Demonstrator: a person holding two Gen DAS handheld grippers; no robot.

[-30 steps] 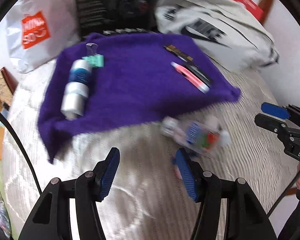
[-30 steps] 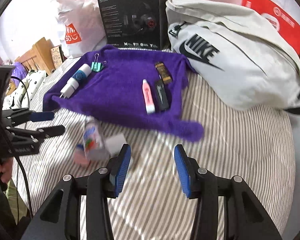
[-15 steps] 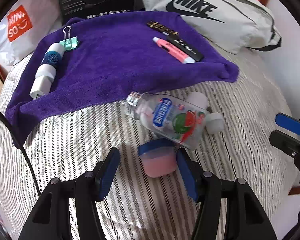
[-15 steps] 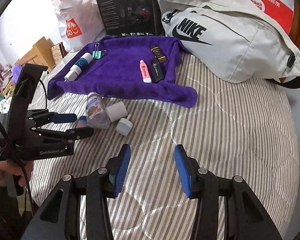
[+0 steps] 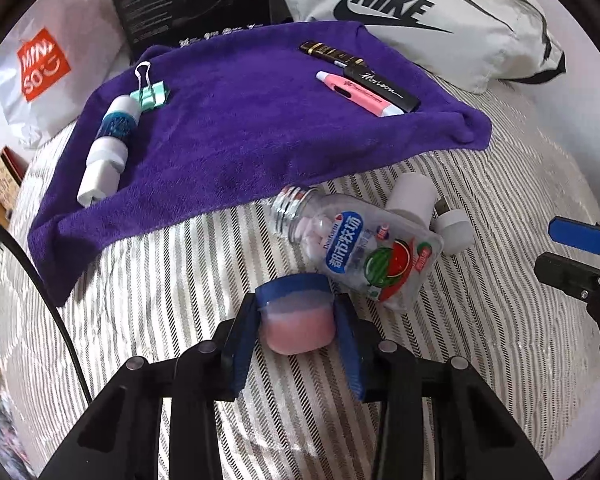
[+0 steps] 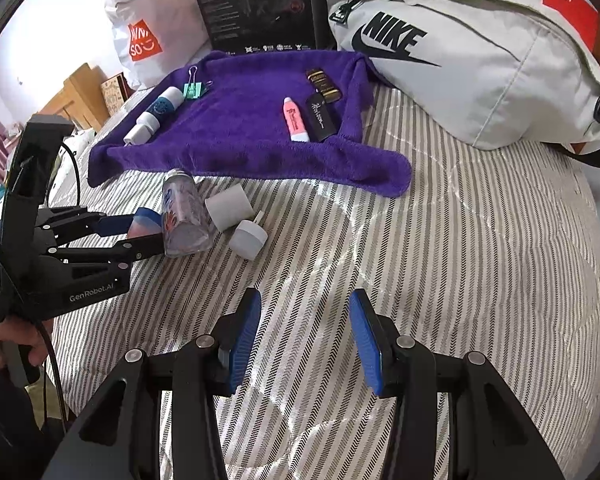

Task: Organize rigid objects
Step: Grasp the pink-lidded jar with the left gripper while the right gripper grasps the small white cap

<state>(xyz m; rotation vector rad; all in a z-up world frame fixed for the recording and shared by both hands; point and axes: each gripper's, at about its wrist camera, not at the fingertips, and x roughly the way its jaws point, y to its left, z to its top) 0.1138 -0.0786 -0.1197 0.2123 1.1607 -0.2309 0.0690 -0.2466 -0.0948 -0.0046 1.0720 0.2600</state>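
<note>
The left gripper (image 5: 298,322) has its blue-padded jaws closed narrow on a small pink rounded case with a blue band at its top (image 5: 298,326), each pad touching one side of it. The case sits on the striped grey-and-white bed cover (image 5: 148,292), off the near edge of the purple fleece cloth (image 5: 260,120), just beside the base of a clear plastic candy bottle with a watermelon label (image 5: 360,248) that lies on its side, cap off. Whether the case is already lifted clear of the cover cannot be told.

The right gripper (image 6: 305,338) hangs over bare cover near the front edge of the bed, jaws wide and holding nothing.

As for progress — the cloth looks like the collecting place, and part of the work seems done. Along its left edge lie a white-and-blue tube (image 5: 112,136) and a mint-green binder clip (image 5: 152,94); toward its right corner lie a pink highlighter (image 5: 358,94), a black rectangular stick with white script (image 5: 382,86) touching it, and a dark brown gold-printed bar (image 5: 328,52) behind them.

Still off the cloth are four things — the pink case, the bottle, a white cylindrical cap (image 5: 412,198) and a smaller white round cap (image 5: 454,228), clustered just beyond the cloth's near edge. By my judgement about half remains, with the case next to go.
</note>
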